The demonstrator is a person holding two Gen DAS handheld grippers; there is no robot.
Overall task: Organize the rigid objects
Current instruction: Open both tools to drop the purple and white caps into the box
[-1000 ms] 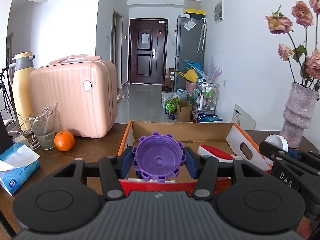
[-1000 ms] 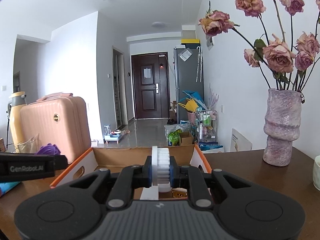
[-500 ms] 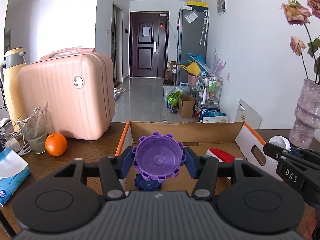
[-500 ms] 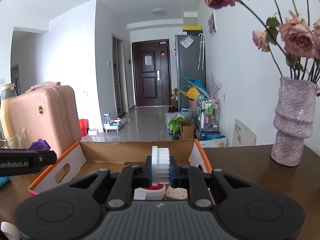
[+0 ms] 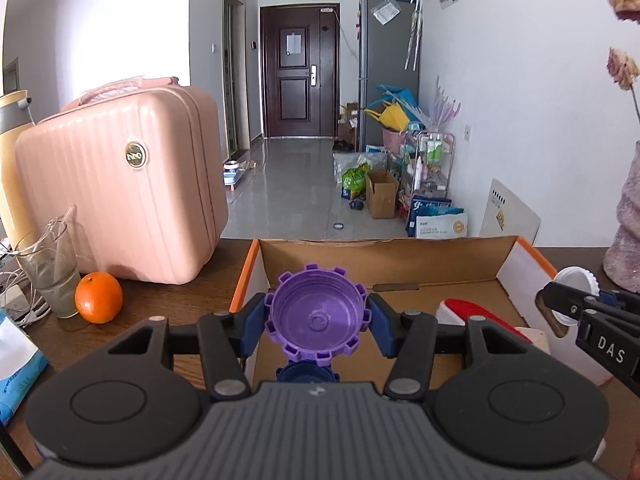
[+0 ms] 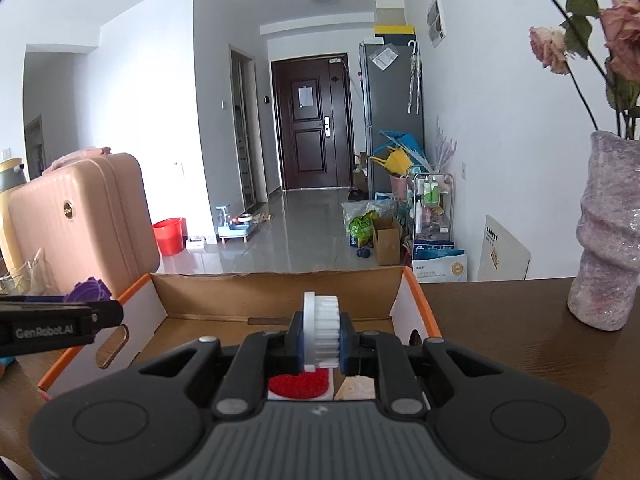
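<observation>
My left gripper (image 5: pixel 318 322) is shut on a purple toothed cap (image 5: pixel 317 316), hollow side facing the camera, held over the near left part of an open cardboard box (image 5: pixel 384 258) with orange edges. A dark blue toothed piece (image 5: pixel 306 374) lies in the box just below it. My right gripper (image 6: pixel 320 338) is shut on a white ribbed gear (image 6: pixel 320 332), held edge-on over the same box (image 6: pixel 276 294). Below it lies a red and white block (image 6: pixel 300 386). The right gripper also shows at the right edge of the left wrist view with the white gear (image 5: pixel 576 280).
A pink suitcase (image 5: pixel 120 184), a glass (image 5: pixel 50 266) and an orange (image 5: pixel 98 298) stand left of the box on the brown table (image 5: pixel 172 296). A blue tissue pack (image 5: pixel 18 364) lies at the near left. A mauve vase (image 6: pixel 606 232) with dried roses stands to the right.
Both grippers have moved forward over the box with their pieces still held. The suitcase, the vase and the box look larger and closer, and the blue piece in the box has come into view.
</observation>
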